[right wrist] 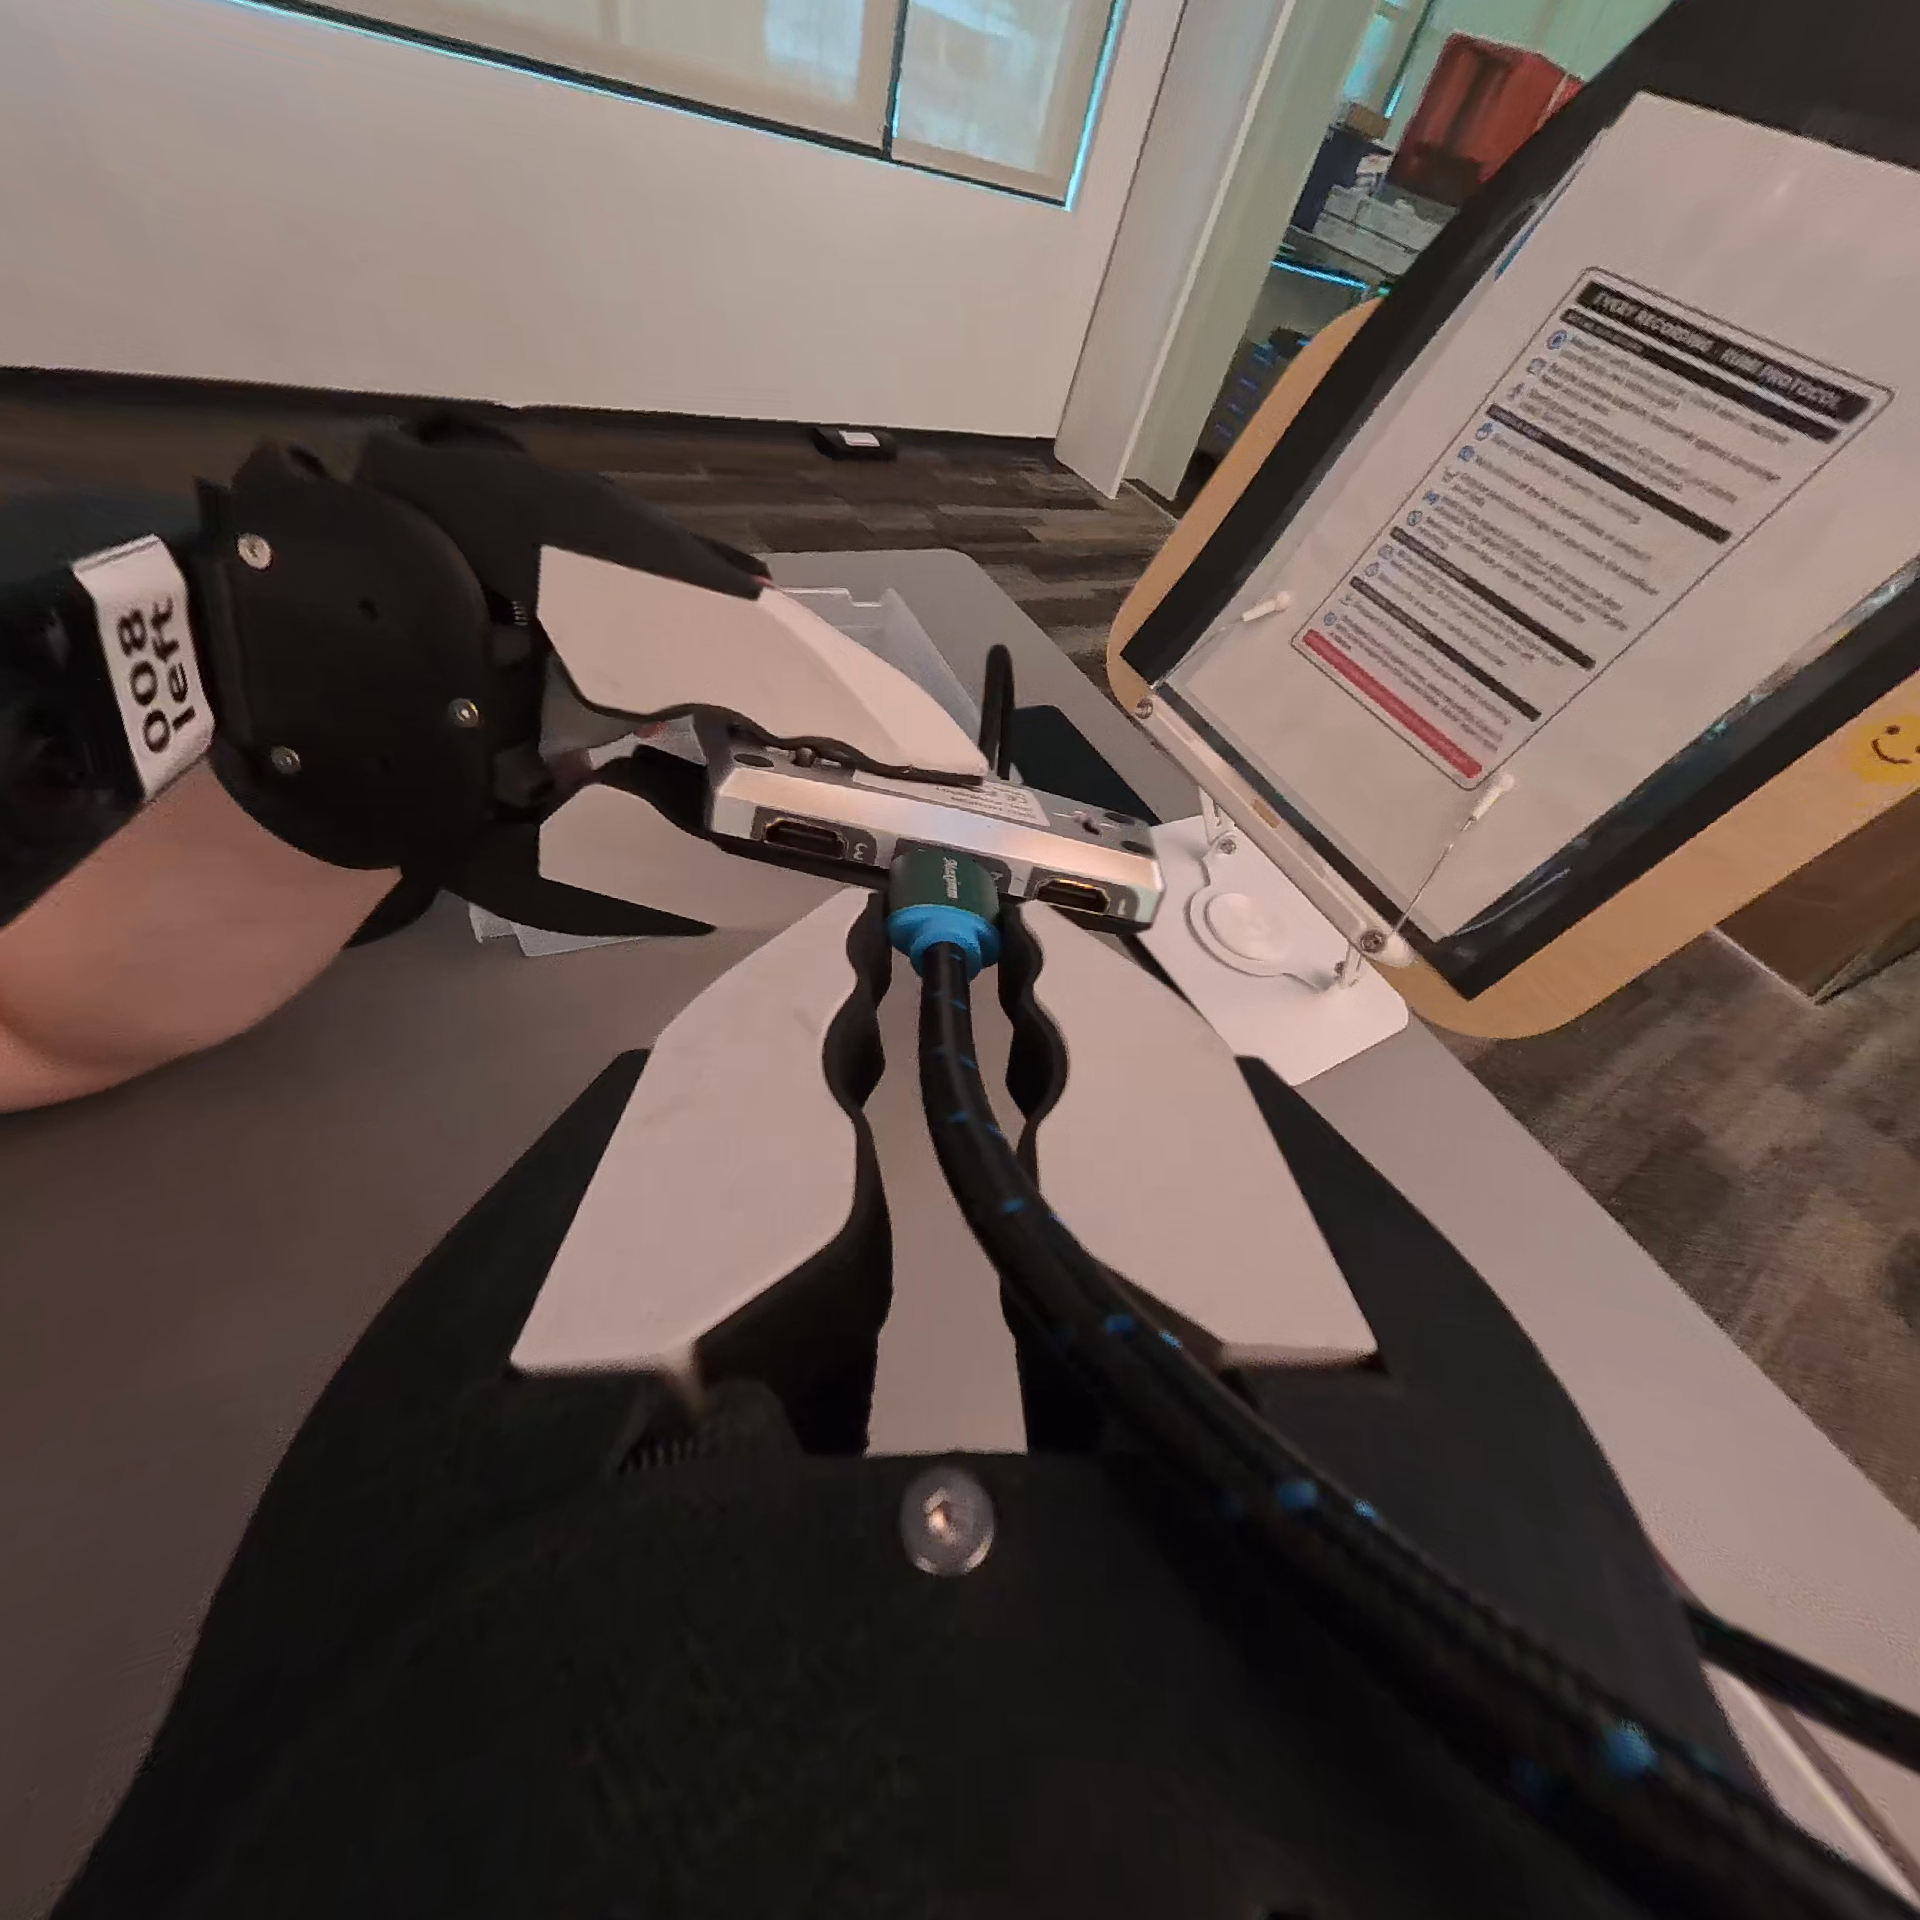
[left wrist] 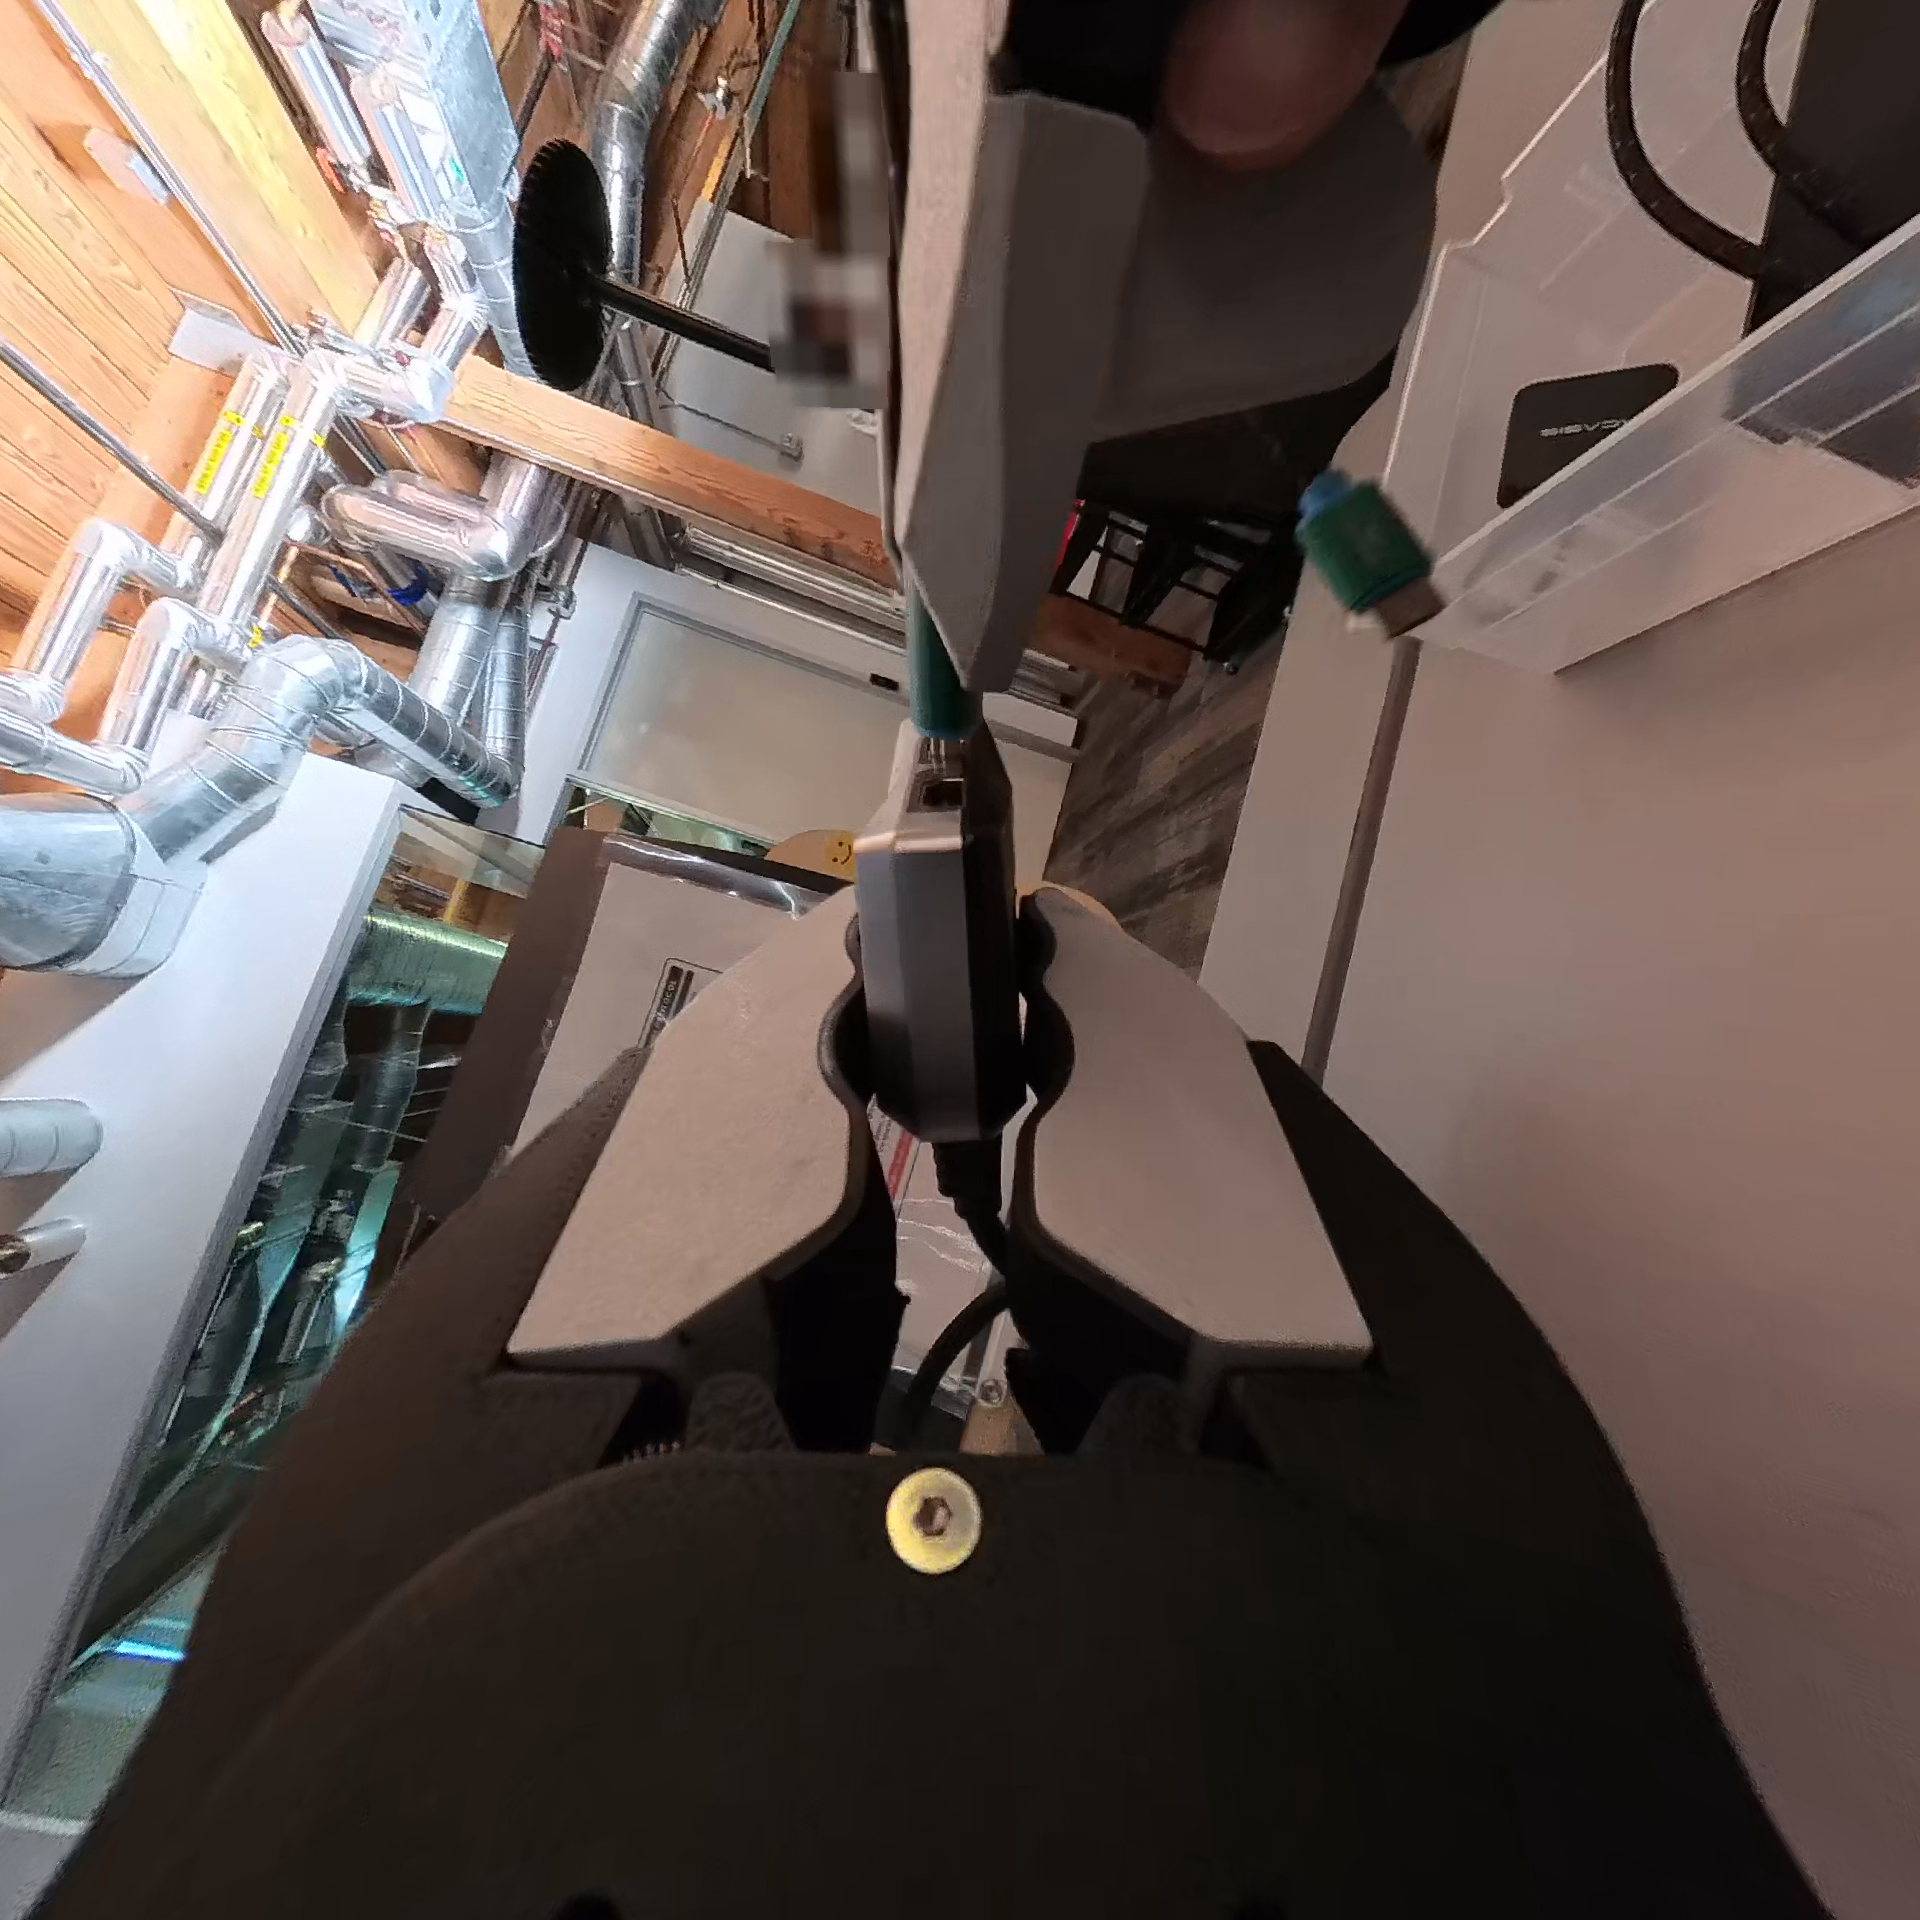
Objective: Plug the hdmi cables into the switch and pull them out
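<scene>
Mid-frame, left tool (right wrist: 790,790) clamps the switch (right wrist: 935,831) above the desk (right wrist: 260,1195); right tool (right wrist: 940,935) pinches the middle-port plug (right wrist: 940,888). Risk: angled pull twists switch loose, plug slips.

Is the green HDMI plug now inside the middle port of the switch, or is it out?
In. The green plug meets the switch at its middle port, no metal tip showing; how deep, cannot tell.
</scene>
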{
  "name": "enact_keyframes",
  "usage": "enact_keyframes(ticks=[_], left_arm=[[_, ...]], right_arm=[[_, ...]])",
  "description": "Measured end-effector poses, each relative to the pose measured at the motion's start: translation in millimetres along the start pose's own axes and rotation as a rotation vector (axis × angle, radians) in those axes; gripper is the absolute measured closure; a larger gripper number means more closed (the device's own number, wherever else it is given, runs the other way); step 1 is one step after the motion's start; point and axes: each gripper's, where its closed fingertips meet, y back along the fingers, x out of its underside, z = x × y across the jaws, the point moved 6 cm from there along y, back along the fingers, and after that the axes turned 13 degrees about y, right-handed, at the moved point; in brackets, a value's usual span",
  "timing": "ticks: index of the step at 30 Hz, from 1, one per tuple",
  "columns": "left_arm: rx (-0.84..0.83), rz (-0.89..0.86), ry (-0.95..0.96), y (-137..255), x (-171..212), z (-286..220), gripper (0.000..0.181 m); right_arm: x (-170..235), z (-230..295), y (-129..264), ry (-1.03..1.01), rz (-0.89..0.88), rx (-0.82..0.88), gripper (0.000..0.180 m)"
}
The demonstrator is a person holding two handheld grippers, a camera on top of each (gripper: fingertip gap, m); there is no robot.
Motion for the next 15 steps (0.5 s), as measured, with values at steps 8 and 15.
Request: enact_keyframes(ticks=[8,15], left_arm=[[-0.049,0.007,-0.065,0.8,-1.1,1.3,0.158],[-0.053,0.015,-0.051,2.6,-4.5,2.9,0.157]], right_arm=[[3.5,-4.1,-0.5,-0.123,-0.073,-0.081,0.157],[-1.0,-2.0,2.7,-0.095,-0.068,-0.054,0.158]])
